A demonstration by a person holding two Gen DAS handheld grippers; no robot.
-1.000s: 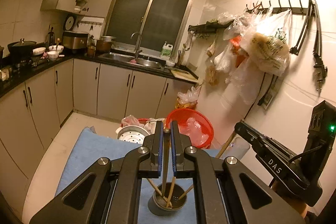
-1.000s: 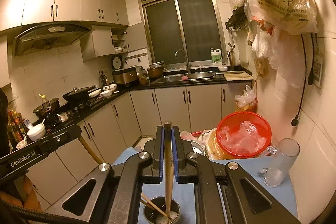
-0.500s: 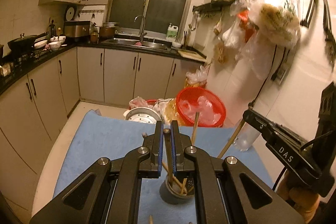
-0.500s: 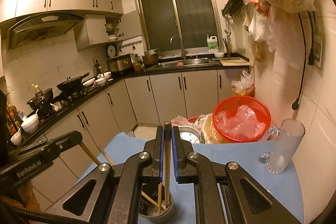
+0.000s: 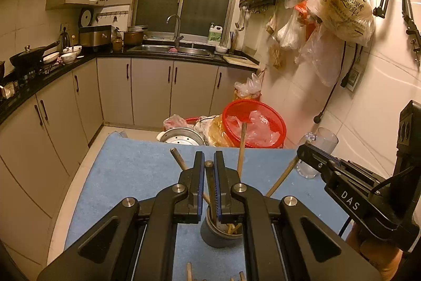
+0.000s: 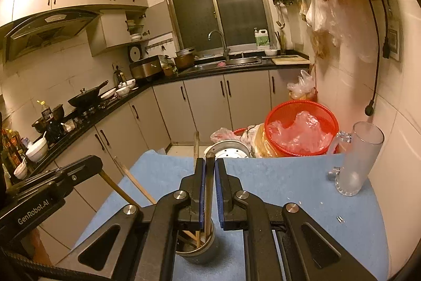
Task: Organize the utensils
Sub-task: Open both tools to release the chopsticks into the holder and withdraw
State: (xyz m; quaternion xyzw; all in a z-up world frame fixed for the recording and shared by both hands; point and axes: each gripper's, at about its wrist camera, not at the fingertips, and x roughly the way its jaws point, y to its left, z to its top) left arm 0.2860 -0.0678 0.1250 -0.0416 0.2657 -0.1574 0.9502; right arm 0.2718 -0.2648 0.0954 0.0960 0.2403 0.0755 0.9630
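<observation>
Left gripper [image 5: 209, 170] and right gripper [image 6: 209, 170] each clamped on a chopstick [image 5: 210, 183] over the holder [image 6: 196, 252].

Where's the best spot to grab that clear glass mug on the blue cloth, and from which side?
Grip the glass mug around its tall straight body, coming in level from the near side. It stands upright, and its handle sticks out toward the red basket, so the smooth wall facing you is free.
</observation>
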